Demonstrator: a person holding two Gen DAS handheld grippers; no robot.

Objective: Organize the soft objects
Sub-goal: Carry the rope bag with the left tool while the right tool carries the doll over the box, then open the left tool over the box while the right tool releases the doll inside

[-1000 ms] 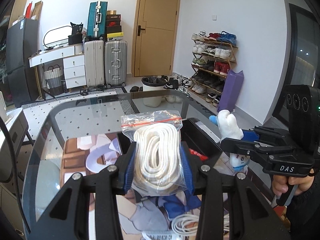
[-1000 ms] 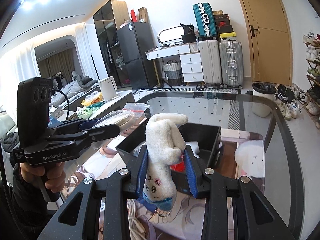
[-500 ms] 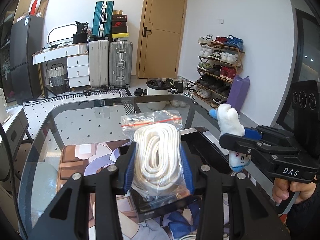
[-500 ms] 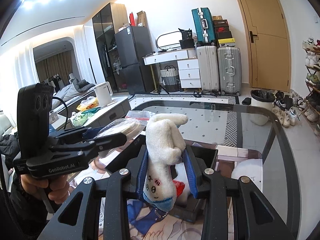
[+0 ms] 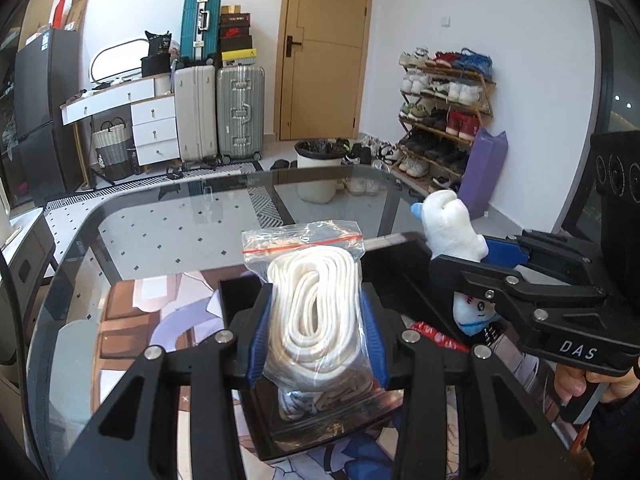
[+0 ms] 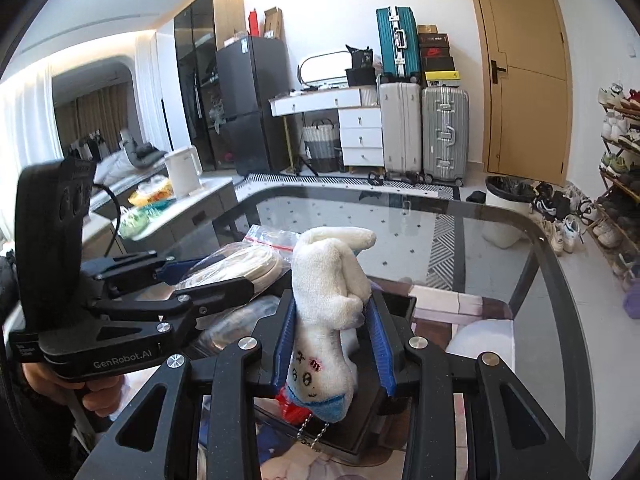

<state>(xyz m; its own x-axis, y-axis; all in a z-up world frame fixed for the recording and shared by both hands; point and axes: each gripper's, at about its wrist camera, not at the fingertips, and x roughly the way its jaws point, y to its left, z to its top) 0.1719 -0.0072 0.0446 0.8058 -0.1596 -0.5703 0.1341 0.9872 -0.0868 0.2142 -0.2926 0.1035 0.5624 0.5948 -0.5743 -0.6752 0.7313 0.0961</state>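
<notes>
Directly beneath both loads sits the black bin (image 5: 404,264); the left gripper (image 5: 316,340) is clamped on the bagged rope (image 5: 312,304), long axis pointing away from the camera. Beside it the right gripper (image 6: 332,344) is clamped on the plush toy (image 6: 332,292), head-down over the same bin; both look about equally near, a short drop away.

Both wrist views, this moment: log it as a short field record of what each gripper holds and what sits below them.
left gripper: shut on bagged white rope
right gripper: shut on white plush toy, face end down
below both: black bin holding a red item
surface: glass table with printed mat
</notes>
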